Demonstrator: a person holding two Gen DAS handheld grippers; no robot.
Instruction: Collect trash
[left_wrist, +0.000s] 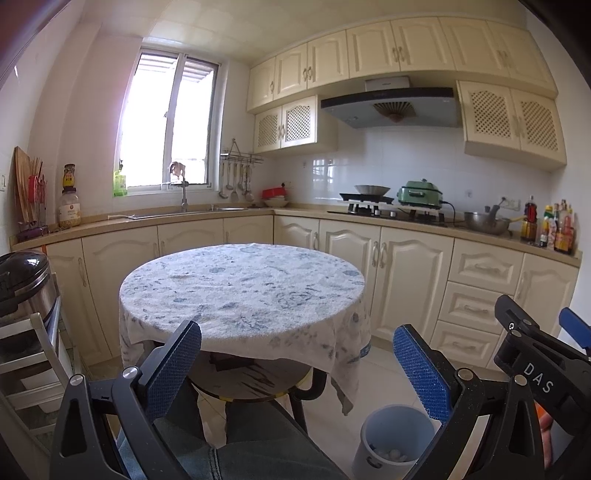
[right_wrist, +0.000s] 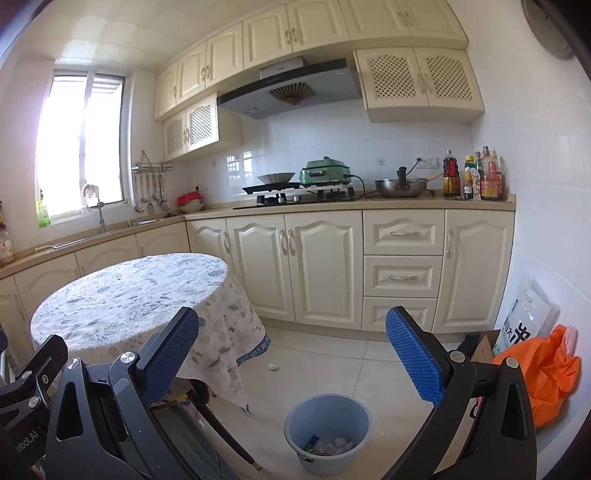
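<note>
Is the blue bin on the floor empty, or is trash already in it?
Partly filled. The blue bin stands upright, and the right wrist view shows pale crumpled scraps lying at its bottom, well below the rim.

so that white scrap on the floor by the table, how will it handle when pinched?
The white scrap looks crumpled, like tissue or paper: probably very light and soft, likely to squash flat between the pads. It is small and lies low on smooth tile, so it may skid when nudged.
</note>
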